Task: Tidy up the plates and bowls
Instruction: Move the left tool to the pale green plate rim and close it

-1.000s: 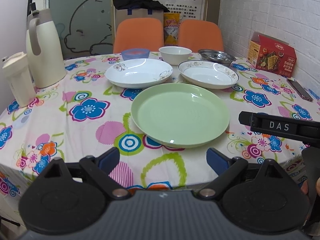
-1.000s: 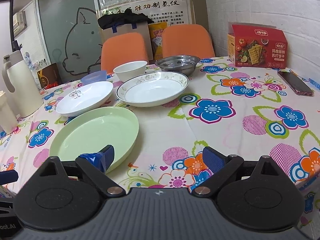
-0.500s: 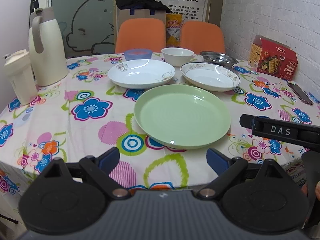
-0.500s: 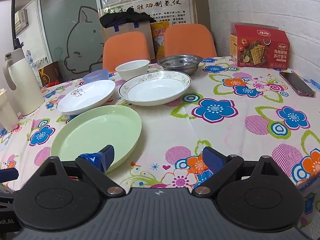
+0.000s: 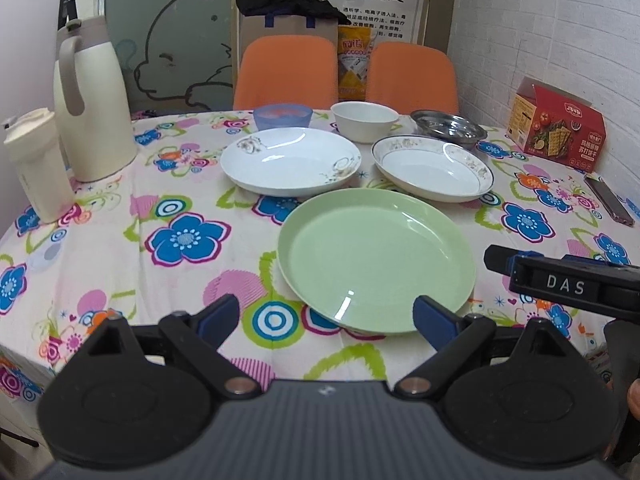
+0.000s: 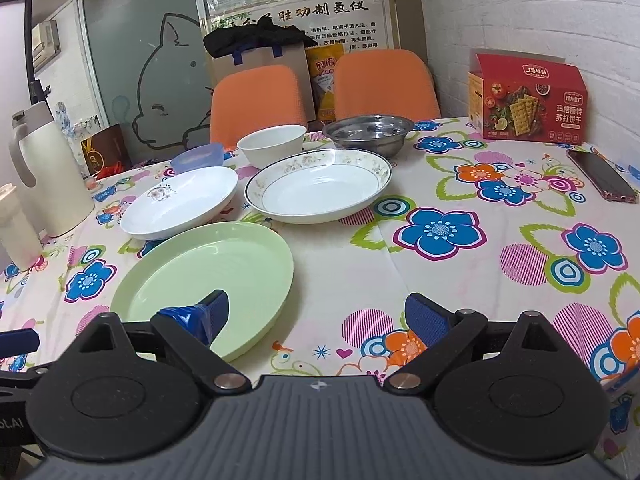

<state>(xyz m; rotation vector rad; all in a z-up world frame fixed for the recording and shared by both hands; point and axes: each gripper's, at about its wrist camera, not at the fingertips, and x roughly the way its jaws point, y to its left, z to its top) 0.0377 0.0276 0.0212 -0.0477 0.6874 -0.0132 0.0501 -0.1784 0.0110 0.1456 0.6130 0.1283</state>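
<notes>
Left gripper: jaws spread wide, nothing between the blue ribbed pads; it hangs over the table's near edge, facing the green plate.
Right gripper: also wide and empty, its left pad wrapped in glossy blue tape, over the green plate's near rim.
Green plate: round, shallow, matte pale plastic, nearest the grippers.
White plate: glossy ceramic, small floral sprigs, behind the green one.
Rimmed plate: glossy ceramic, dark-lined floral border, beside the white plate.
White bowl: smooth, deep, round, at the far side.
Blue bowl: translucent plastic, left of the white bowl.
Steel bowl: shiny metal, flat-rimmed, right of the white bowl.
Tablecloth: bright flower print.
</notes>
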